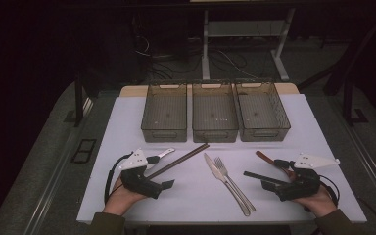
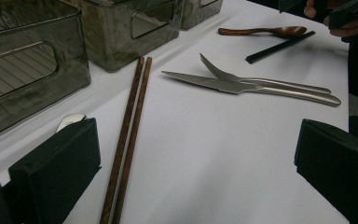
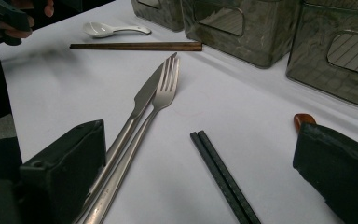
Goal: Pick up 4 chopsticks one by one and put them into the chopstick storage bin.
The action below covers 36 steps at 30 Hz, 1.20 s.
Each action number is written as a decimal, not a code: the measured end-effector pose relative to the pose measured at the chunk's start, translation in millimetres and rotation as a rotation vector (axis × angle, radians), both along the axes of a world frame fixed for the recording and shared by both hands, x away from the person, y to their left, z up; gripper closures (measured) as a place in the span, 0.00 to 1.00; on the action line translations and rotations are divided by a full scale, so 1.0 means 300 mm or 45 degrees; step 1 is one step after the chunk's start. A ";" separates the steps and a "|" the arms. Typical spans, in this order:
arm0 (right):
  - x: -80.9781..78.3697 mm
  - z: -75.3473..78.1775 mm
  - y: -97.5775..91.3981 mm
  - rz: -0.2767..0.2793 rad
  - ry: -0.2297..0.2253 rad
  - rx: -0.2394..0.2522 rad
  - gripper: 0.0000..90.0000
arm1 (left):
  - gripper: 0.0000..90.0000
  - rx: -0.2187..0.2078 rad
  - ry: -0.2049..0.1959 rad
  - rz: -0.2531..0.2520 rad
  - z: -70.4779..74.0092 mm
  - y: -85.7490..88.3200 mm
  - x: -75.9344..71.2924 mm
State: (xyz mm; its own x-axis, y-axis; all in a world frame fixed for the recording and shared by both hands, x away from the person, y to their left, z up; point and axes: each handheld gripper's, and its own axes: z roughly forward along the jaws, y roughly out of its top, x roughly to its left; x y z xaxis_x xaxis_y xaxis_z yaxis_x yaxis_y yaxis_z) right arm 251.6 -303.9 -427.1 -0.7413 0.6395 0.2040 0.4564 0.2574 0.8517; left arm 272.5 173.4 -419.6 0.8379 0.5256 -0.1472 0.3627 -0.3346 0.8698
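Observation:
My left gripper [image 1: 160, 171] rests open on the white table [image 1: 127, 127] at the near left; in the left gripper view [image 2: 196, 158] a pair of brown chopsticks [image 2: 128, 135] lies between its jaws, untouched, close to the left one. A pale spoon [image 1: 164, 152] lies just behind that jaw. My right gripper [image 1: 272, 174] is open at the near right, and black chopsticks [image 3: 223, 177] lie loose between its jaws [image 3: 200, 158]. A wooden spoon [image 1: 267, 159] peeks past its far jaw. A knife [image 1: 214, 168] and fork [image 1: 232, 181] lie side by side in the middle.
Three grey see-through bins [image 1: 164, 111] [image 1: 214, 111] [image 1: 262, 110] stand in a row along the back of the table, all looking bare inside. Table legs and cables lie on the dark floor beyond.

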 end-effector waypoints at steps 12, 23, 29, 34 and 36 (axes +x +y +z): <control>0.002 0.012 -0.009 0.015 0.007 0.003 0.03 | 0.00 -0.006 0.001 -0.002 -0.001 -0.002 -0.009; 0.037 0.036 0.007 0.051 0.028 -0.082 0.03 | 0.00 -0.002 0.003 -0.004 -0.002 0.004 -0.007; 0.065 0.037 0.020 0.098 0.056 -0.108 0.17 | 0.00 -0.005 0.006 -0.001 -0.002 0.001 -0.008; 0.080 0.036 0.040 0.143 0.078 -0.145 0.25 | 0.00 -0.008 0.014 0.001 -0.005 -0.001 -0.008; 0.087 0.033 0.049 0.148 0.087 -0.164 0.25 | 0.00 -0.005 0.015 -0.002 -0.006 -0.002 -0.008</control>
